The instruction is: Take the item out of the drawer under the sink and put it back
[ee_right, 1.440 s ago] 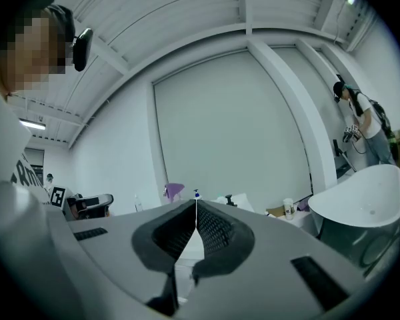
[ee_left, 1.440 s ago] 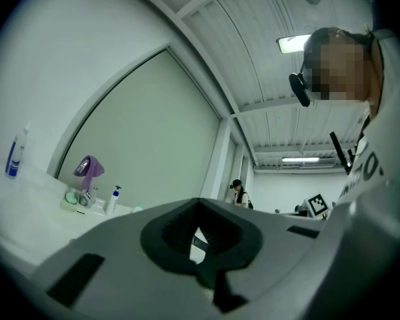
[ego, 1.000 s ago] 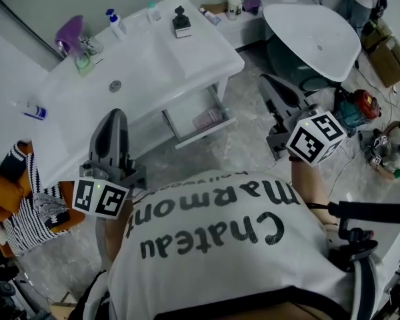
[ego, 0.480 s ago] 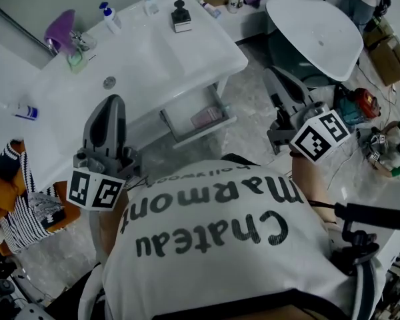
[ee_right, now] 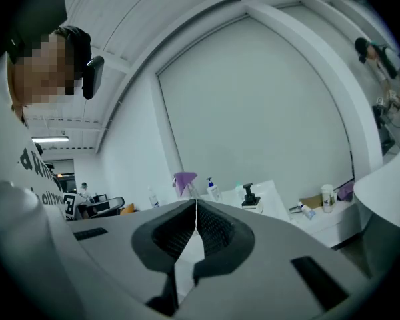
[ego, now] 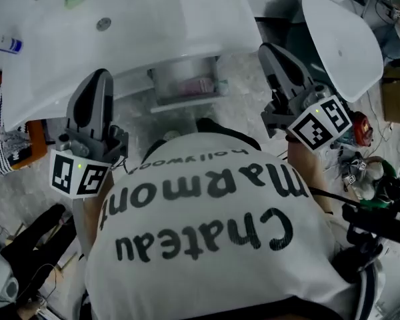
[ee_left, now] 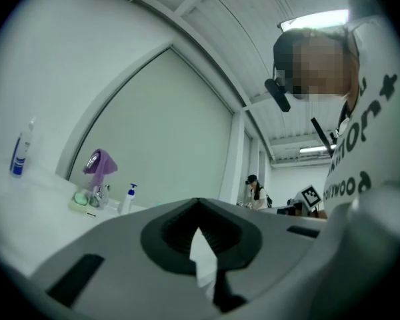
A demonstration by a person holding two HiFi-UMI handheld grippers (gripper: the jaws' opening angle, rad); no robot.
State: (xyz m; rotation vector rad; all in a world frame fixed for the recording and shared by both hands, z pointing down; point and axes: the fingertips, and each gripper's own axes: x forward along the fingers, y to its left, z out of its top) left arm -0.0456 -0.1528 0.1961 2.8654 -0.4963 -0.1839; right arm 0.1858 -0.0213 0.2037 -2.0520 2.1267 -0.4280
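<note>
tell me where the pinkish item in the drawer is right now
In the head view the pinkish item lies in the open drawer under the white sink, near top centre, between the left gripper and the right gripper.

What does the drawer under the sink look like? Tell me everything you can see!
The drawer is white and shallow, and looks like smooth plastic or painted wood. It sits just under the white sink, pulled out open toward the person and level, with its front edge over the floor. One flat pinkish packet lies inside; it is too small to tell what it is. Nothing else touches the drawer.
</note>
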